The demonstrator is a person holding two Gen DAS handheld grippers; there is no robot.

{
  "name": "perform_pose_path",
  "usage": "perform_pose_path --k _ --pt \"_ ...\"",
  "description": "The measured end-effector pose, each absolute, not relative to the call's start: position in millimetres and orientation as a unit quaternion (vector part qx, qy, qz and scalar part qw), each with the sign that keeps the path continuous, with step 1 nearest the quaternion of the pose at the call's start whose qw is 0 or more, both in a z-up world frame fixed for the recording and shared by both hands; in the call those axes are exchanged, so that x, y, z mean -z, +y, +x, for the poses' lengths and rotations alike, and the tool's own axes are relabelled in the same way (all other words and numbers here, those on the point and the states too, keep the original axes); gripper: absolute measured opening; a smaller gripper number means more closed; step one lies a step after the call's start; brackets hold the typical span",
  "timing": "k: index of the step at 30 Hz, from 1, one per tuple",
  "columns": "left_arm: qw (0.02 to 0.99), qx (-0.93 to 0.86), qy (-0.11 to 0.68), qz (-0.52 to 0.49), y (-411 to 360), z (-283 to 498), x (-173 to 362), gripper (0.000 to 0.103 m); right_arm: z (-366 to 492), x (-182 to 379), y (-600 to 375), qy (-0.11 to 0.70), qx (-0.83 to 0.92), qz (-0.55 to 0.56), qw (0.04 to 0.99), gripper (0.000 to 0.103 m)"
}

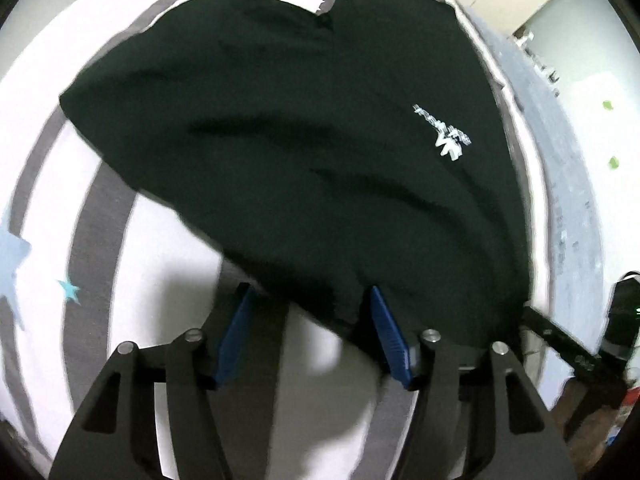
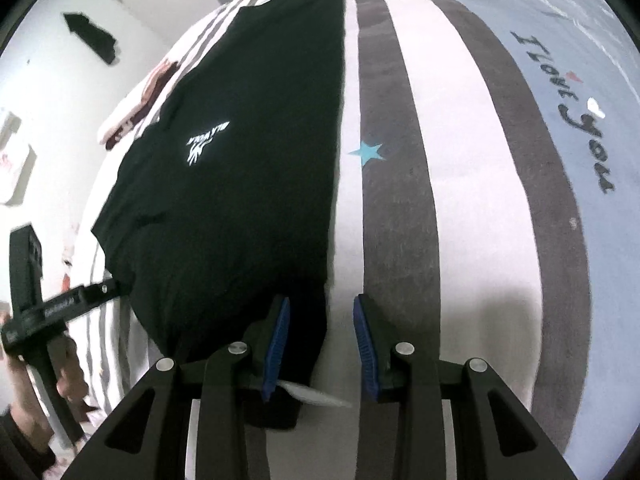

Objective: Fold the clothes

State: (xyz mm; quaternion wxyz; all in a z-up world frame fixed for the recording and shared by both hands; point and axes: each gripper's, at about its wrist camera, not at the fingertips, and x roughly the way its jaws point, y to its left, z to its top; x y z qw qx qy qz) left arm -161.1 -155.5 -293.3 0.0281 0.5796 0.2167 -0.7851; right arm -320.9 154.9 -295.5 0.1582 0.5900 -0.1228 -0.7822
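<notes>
Left gripper [image 1: 310, 332], nearest in the left wrist view: blue-padded jaws spread, nothing pressed between them — the near hem of the black cotton T-shirt [image 1: 288, 128] lies just past the fingertips, overlapping the right-hand pad from behind. Right gripper [image 2: 320, 340]: jaws part-spread, pads not pressing; a black fold of the shirt and a white label [image 2: 312, 394] lie against the left-hand pad. The shirt lies flat on the grey-and-white striped bed sheet [image 2: 400, 200], its white chest logo [image 2: 202, 144] facing up. A small blue star print [image 2: 367, 152] sits on the sheet just right of the garment. At the far left of the right wrist view, a hand [image 2: 24, 384] grips the other tool.
</notes>
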Motion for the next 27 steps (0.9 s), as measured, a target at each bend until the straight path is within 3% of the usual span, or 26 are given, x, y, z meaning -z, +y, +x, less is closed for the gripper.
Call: perform_pose_path --k 7,11,13,14,15,16,24,27 --pt "0.039 0.783 0.201 0.588 -139.3 -165.2 299.7 0.057 -323.1 304.7 145.3 -0.143 0.774 0.592 0.173 0.033" --pt "0.035 0.788 0.168 0.591 -125.3 -169.5 301.2 0.026 -314.8 307.9 133.2 -0.127 0.766 0.6 0.192 0.033" --pt "0.034 0.788 0.165 0.593 -119.2 -172.0 299.6 0.016 -312.4 310.1 128.1 -0.117 0.762 0.605 0.199 0.033" --pt "0.036 0.787 0.164 0.593 -117.8 -172.8 297.7 0.012 -312.9 311.0 128.3 -0.116 0.761 0.606 0.2 0.03" --pt "0.039 0.788 0.165 0.592 -116.8 -172.7 294.7 0.009 -314.0 311.4 129.5 -0.12 0.758 0.608 0.201 0.018" --pt "0.041 0.788 0.167 0.591 -116.2 -171.6 290.5 0.008 -315.3 311.9 130.8 -0.125 0.755 0.611 0.203 0.003" --pt "0.067 0.773 0.157 0.612 -117.1 -161.2 304.3 0.0 -306.1 314.9 138.0 -0.116 0.753 0.615 0.205 0.003" --pt "0.071 0.774 0.16 0.608 -121.9 -159.4 299.5 0.0 -301.8 311.4 147.6 -0.117 0.755 0.613 0.199 0.008"
